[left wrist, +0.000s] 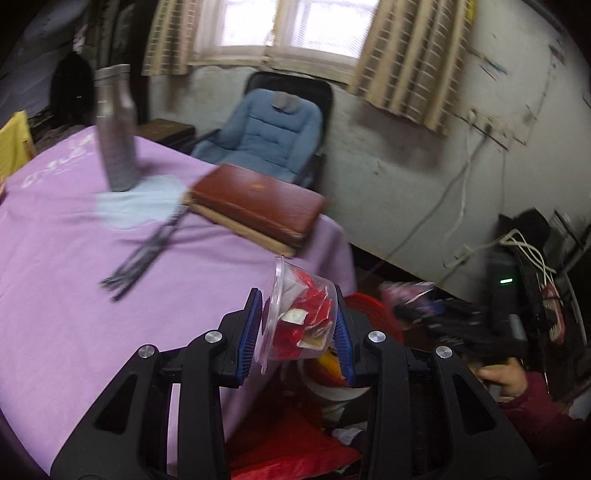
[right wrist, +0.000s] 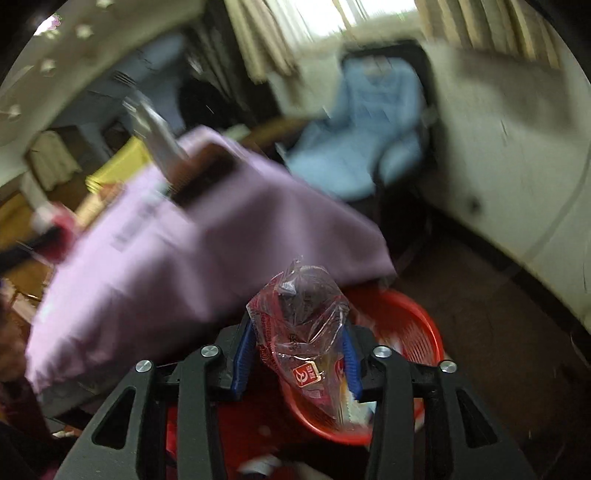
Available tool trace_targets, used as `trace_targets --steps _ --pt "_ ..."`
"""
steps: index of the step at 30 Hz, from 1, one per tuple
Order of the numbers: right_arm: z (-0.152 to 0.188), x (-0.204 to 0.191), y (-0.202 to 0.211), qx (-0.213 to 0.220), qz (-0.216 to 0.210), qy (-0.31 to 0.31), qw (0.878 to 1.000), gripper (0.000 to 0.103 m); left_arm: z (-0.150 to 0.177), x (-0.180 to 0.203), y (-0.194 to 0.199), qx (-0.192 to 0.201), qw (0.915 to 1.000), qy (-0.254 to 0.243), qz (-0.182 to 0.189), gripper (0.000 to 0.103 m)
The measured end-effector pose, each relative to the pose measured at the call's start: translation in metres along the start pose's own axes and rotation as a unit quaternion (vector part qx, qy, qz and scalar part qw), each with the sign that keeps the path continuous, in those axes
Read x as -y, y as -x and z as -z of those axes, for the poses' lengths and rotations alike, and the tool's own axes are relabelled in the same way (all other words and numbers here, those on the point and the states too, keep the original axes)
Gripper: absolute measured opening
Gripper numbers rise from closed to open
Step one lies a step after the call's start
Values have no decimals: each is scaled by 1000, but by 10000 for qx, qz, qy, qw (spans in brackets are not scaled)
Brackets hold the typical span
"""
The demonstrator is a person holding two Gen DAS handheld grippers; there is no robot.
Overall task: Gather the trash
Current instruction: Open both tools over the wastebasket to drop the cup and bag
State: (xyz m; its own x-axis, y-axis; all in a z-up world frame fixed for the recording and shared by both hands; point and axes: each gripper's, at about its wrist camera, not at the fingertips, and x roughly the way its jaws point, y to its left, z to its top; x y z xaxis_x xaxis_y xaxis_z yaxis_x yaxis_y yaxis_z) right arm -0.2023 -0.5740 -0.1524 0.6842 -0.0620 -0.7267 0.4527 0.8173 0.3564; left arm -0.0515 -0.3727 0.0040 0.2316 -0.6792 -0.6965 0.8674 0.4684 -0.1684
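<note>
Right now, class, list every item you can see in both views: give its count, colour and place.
plastic cup: one, clear, holding red wrappers, in left claw.
plastic bag: one, clear with red print, between right claw's pads.
basket: one, red, on floor beside table.
tablecloth: one, lilac, over table.
bottle: one, silver, upright on table.
book: one, brown, table's far corner.
chair: one, blue, under window.
left claw: one, black, blue pads.
right claw: one, black, over basket.

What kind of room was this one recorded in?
Probably a lived-in room at home: a padded blue chair under a curtained window, and a table covered in purple cloth.
</note>
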Motion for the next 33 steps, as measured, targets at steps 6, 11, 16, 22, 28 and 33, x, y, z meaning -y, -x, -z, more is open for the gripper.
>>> trace_targets --steps 6,11,16,22,28,33 --pt "18 55 -23 -257 94 -721 9970 62 -2 50 -64 -523 9969 -466 360 37" --pt "12 83 13 335 190 -1007 9942 69 10 88 -121 -1006 9891 -844 664 38" --pt "12 101 38 748 165 -1304 9885 69 24 108 -168 -1400 9821 -1012 749 40" --pt "9 100 51 887 -7 -1324 9872 69 38 108 -172 -1400 9840 -895 640 77" --pt "6 80 50 561 -21 -940 9940 75 54 103 -148 -1130 9900 -848 -38 92" --pt "-5 57 50 -195 404 -52 9990 76 72 96 -138 -1168 9907 -597 -367 95"
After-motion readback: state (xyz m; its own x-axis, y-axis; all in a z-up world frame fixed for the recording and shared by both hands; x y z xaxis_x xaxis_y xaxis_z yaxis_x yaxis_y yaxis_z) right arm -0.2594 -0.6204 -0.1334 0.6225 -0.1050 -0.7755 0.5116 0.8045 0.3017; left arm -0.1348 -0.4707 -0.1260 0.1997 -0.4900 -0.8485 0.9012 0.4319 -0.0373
